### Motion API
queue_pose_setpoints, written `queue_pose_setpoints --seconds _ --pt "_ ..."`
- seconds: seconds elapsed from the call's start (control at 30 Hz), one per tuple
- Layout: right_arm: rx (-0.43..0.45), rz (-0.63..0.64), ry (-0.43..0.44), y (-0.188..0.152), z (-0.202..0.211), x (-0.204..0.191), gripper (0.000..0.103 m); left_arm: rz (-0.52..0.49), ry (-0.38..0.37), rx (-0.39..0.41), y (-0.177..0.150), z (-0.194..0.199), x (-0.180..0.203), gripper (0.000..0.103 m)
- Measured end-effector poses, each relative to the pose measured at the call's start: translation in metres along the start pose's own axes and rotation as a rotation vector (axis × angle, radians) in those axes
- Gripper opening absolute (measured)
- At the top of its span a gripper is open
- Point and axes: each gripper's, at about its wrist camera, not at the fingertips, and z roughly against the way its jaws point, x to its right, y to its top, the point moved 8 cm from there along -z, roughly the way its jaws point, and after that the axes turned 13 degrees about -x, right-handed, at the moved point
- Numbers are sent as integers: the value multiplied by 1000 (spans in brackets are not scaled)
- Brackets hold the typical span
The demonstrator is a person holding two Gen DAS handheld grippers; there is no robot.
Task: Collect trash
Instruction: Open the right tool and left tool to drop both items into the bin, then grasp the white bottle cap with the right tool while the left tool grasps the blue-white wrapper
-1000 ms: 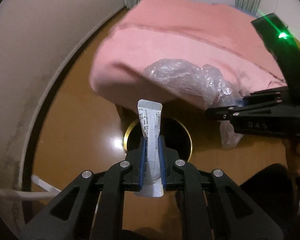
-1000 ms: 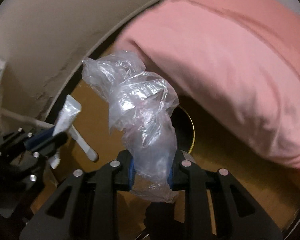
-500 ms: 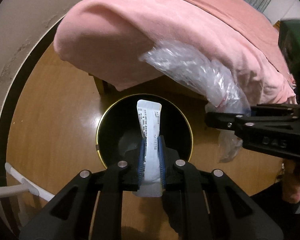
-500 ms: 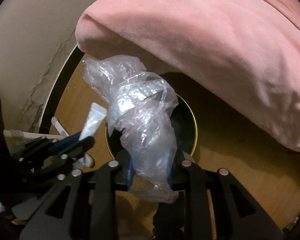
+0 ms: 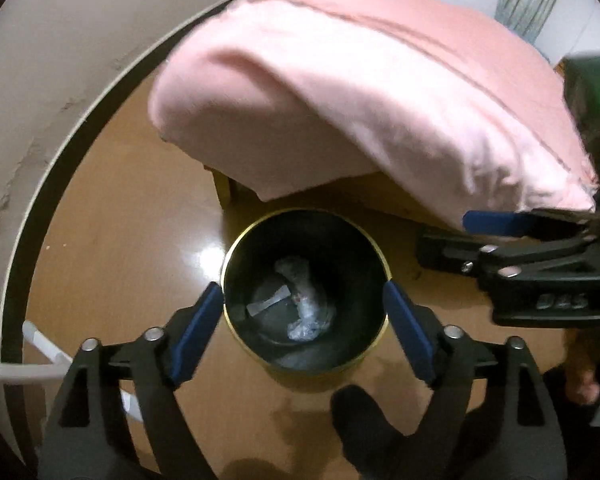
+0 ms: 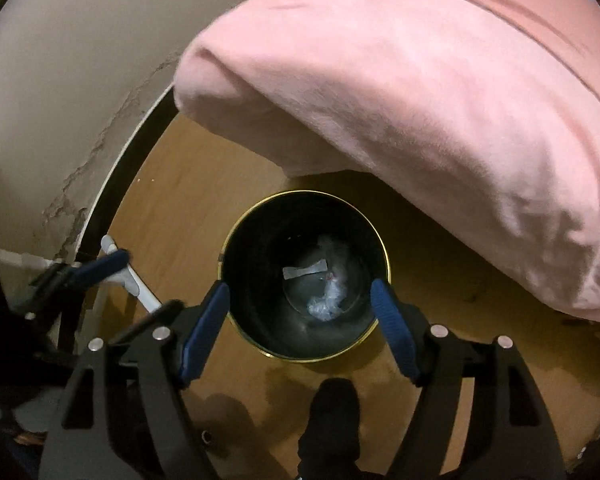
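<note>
Both the left gripper (image 5: 303, 330) and right gripper (image 6: 300, 328) have just sprung open and empty above the bin (image 5: 236, 248), the packet (image 5: 269, 303) and plastic wrap (image 5: 308, 312) lying at its bottom, and lowering further risks knocking its rim.

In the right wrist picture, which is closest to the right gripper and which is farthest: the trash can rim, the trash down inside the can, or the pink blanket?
From the right gripper:
1. Trash can rim, right between the open fingers.
2. White packet and crumpled plastic, down on the can's bottom.
3. Pink blanket, beyond the can, draped over the bed.
</note>
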Motion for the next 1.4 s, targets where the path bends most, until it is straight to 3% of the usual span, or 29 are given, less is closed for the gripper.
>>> queue_pose_setpoints --seconds 0.23,0.37,0.43,0.53,0.57,0.67,0.8,0.93,1.03,1.13,1.33,1.4 --pt "117 170 -30 -14 107 -74 79 -13 109 124 -31 151 -2 85" --pt "184 352 -3 -26 174 -171 80 47 145 201 -81 262 -33 86" --pt "208 453 39 -37 196 -231 81 85 174 261 -114 316 -58 89" --pt "214 626 135 -65 217 -334 82 210 292 337 -188 394 -120 90" --pt "201 708 173 -82 219 -381 82 247 323 343 -208 408 -137 90" --pt "167 873 215 -120 214 -468 82 401 459 346 -292 451 -203 90" --pt "123 1079 224 -175 194 -566 81 638 580 297 -412 480 -279 90" --pt "107 1222 172 -214 173 -626 73 832 601 268 -510 487 -324 90" --pt "88 1301 119 -235 145 -656 70 900 589 272 -561 492 -347 90" --pt "44 1323 95 -237 123 -667 58 918 581 271 -579 488 -356 90" --pt "-1 1293 63 -225 93 -677 49 898 561 259 -587 477 -375 90" --pt "-10 1288 60 -223 89 -677 39 878 557 263 -583 473 -382 90"
